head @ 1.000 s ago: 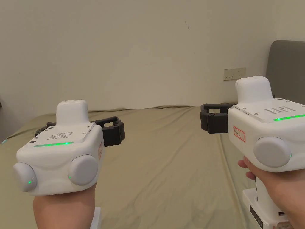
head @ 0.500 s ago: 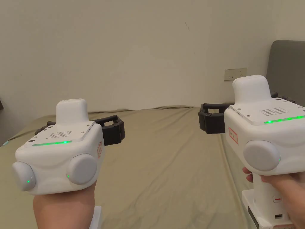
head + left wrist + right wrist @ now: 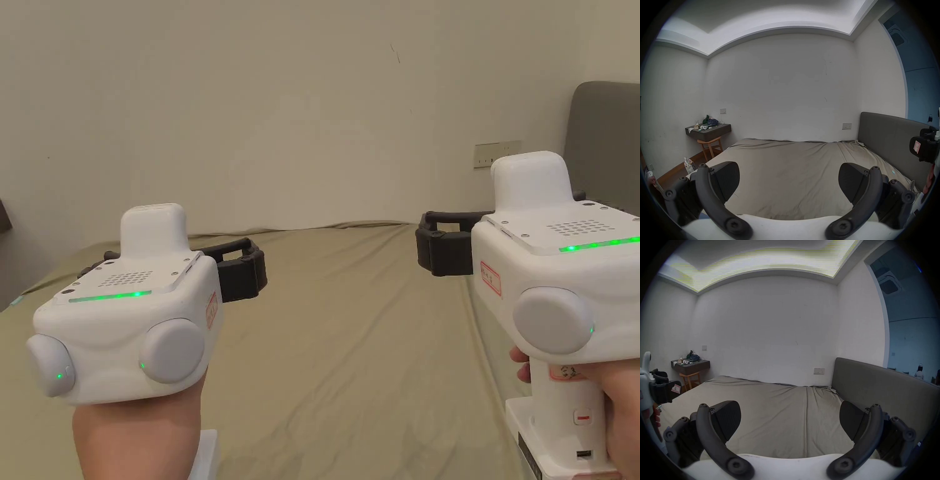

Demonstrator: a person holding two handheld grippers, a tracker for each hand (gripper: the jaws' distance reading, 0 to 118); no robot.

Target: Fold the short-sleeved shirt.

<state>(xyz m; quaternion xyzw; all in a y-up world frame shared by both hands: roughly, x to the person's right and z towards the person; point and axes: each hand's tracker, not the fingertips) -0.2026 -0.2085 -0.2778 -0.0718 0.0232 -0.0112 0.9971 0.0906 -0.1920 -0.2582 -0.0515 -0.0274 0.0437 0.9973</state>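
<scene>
Matt olive cloth sheet [image 3: 350,350] (softly creased), smooth white plastic left gripper [image 3: 788,181] housing, grey fabric headboard [image 3: 875,382].

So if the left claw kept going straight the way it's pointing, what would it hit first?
Nothing close, it seems. The left claw, jaws open, points level over the bed sheet toward the far wall. It would probably reach the wall first, though depth is hard to judge.

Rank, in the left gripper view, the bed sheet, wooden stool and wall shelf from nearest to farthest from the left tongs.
1. Bed sheet: directly under and ahead of the left tongs, which are open.
2. Wooden stool: off the bed's far-left corner, on the floor.
3. Wall shelf: just above and behind the stool, on the wall; a close call.
</scene>
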